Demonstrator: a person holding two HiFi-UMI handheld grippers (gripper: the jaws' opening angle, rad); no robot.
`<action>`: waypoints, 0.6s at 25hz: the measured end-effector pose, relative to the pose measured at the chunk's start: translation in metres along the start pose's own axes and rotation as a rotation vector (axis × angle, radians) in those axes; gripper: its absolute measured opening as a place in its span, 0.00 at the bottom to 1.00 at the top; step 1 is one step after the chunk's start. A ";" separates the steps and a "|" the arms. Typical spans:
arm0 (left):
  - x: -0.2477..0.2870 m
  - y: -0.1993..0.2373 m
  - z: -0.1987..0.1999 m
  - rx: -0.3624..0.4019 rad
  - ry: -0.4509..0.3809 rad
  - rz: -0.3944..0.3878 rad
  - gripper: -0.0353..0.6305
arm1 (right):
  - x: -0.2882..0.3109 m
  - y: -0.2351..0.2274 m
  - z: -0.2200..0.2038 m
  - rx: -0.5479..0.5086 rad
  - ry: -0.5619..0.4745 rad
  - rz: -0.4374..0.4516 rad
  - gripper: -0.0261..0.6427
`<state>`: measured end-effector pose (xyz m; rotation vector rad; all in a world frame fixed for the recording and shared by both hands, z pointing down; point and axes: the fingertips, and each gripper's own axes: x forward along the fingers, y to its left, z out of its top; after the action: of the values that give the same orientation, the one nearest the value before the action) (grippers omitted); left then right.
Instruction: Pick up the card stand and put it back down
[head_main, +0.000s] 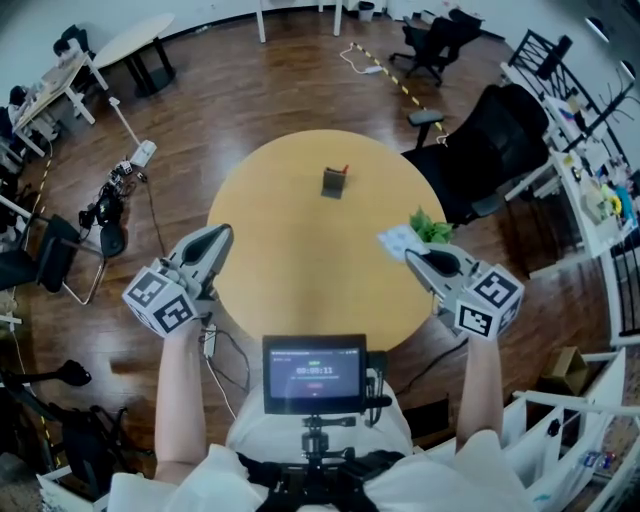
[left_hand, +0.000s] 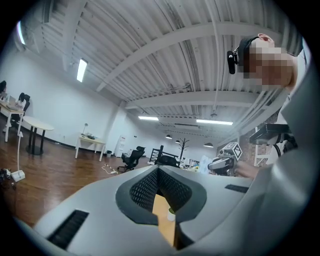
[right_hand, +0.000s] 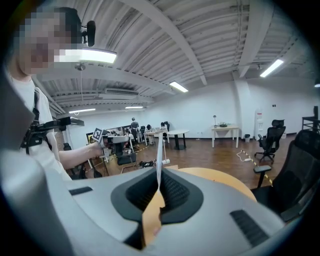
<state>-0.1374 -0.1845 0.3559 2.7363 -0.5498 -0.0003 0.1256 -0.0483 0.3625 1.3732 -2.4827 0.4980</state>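
While both grippers hang over the near half of the round table (head_main: 290, 290), we see the card stand (head_main: 333, 183) standing alone on the tabletop, a little far of centre and well apart from both claws. It is a small dark block, upright, and neither claw touches it.

Our right gripper (head_main: 410, 254) sits over the table's right rim, pointing far and slightly down. Its jaws are pressed together on a thin white card (head_main: 398, 239). In the right gripper view the card rises edge-on from between the pads. In the head view it sticks out past the tips, with something green just to its right that we cannot make out.

Our left gripper (head_main: 224, 234) is at the table's left rim and roughly level. Its jaws are closed tip to tip with nothing between them, and in the left gripper view only a strip of tabletop shows through the slot under the tips.

A small screen (head_main: 314, 373) sits on the rig at our chest, just beside the table's near edge. A black chair (head_main: 495, 135) stands on the wooden floor (head_main: 250, 90) to the far right of the table.
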 end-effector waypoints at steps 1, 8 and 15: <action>0.001 -0.002 0.002 0.005 -0.006 -0.003 0.05 | -0.002 0.000 0.003 -0.007 -0.005 -0.002 0.08; 0.012 -0.013 0.009 0.056 0.011 -0.024 0.05 | -0.007 0.000 0.018 -0.073 -0.016 -0.010 0.08; 0.015 -0.021 -0.010 0.177 0.128 -0.024 0.05 | -0.005 0.008 0.012 -0.107 0.026 0.015 0.08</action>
<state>-0.1147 -0.1692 0.3590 2.8885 -0.5022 0.2266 0.1209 -0.0455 0.3482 1.3000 -2.4622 0.3779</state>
